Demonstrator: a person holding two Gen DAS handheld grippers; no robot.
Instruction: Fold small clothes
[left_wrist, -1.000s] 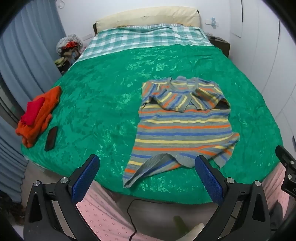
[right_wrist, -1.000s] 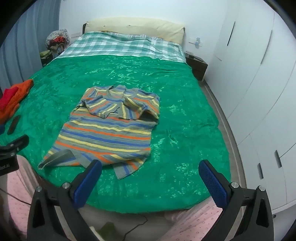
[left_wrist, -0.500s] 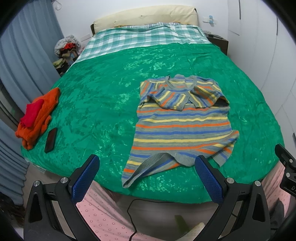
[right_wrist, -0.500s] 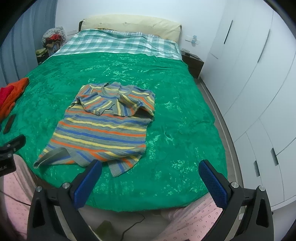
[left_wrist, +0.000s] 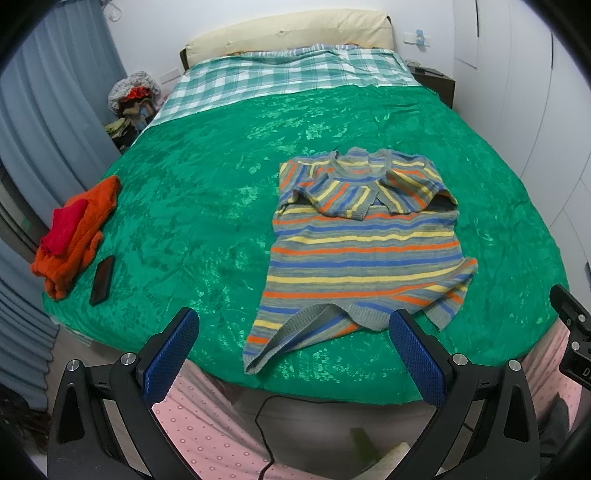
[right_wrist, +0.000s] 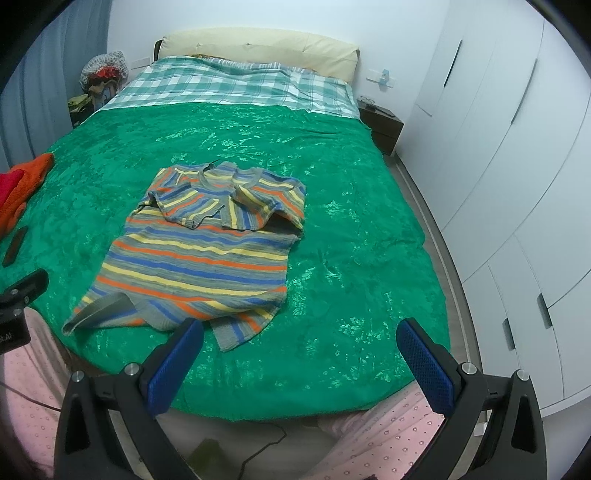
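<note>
- Taking the striped sweater (left_wrist: 364, 240) as landmark: far to its left, at the bed's edge, lie the orange and red clothes (left_wrist: 74, 236), with a dark phone (left_wrist: 102, 274) just beside them on the sweater's side.
- The left gripper (left_wrist: 295, 350) hangs released, jaws spread wide and empty, just short of the sweater's near hem, over the foot of the bed (left_wrist: 207, 192).
- The sweater lies flat on the green bedspread, right of the bed's middle in the left wrist view, both sleeves already crossed over the chest; its near left hem corner is curled over so the grey ribbing shows.
- The right gripper (right_wrist: 299, 354) is likewise released and empty, below the sweater's near right corner (which sticks out as a loose flap).
- Judged step: reaching for the hem, to fold the lower half up toward the collar.
- To do it well: flatten the curled left corner first, pinch both layers at each hem corner, lift evenly, and lay the hem on the sleeves without dragging the body across the slippery-looking spread.
- Against the frame a second ago: the sweater keeps the same shape; both cameras have tilted a little, so it sits slightly lower and nearer each gripper, and neither has closed.
</note>
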